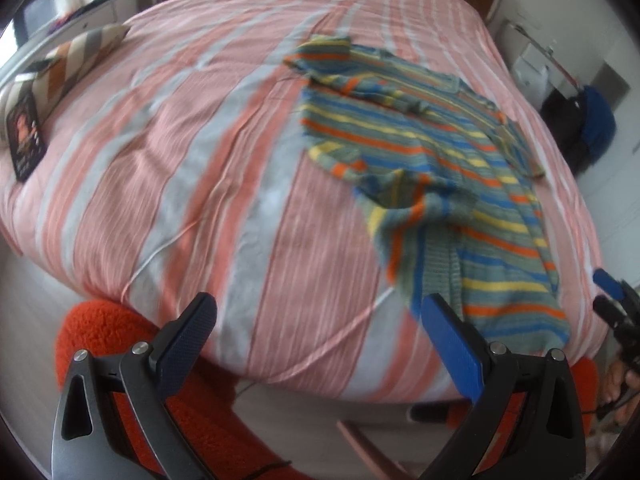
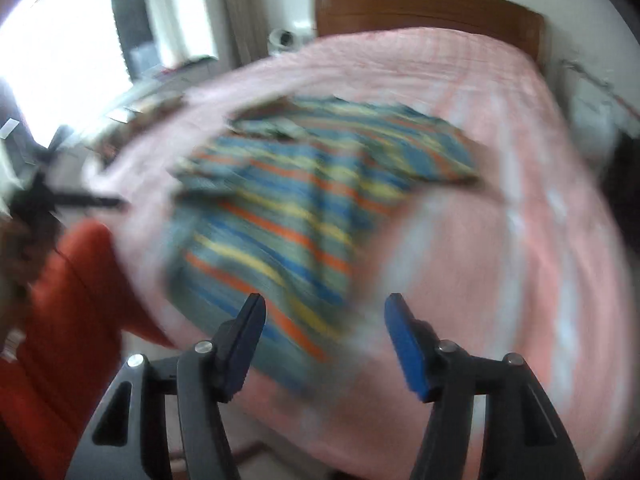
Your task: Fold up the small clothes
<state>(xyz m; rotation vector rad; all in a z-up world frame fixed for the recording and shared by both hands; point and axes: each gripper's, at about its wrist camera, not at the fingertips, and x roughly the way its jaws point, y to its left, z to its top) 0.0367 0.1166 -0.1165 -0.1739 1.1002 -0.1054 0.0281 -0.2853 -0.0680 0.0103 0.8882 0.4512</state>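
Observation:
A small striped garment (image 1: pixel 452 168) in grey-green, blue, orange and yellow lies spread and rumpled on the right half of a bed, its lower end reaching the near edge. My left gripper (image 1: pixel 320 308) is open and empty, held off the bed's near edge, left of the garment's lower end. In the blurred right wrist view the same garment (image 2: pixel 304 208) lies ahead. My right gripper (image 2: pixel 324 320) is open and empty just above its near end. The right gripper's tips (image 1: pixel 612 292) show at the far right of the left wrist view.
The bed has a pink and grey striped cover (image 1: pixel 200 168) and a wooden headboard (image 2: pixel 424 8). A chevron pillow (image 1: pixel 76 60) and a dark card (image 1: pixel 24 136) lie at the left edge. An orange fuzzy cushion (image 1: pixel 112 344) sits below the near edge. A blue bag (image 1: pixel 596 124) stands at the right.

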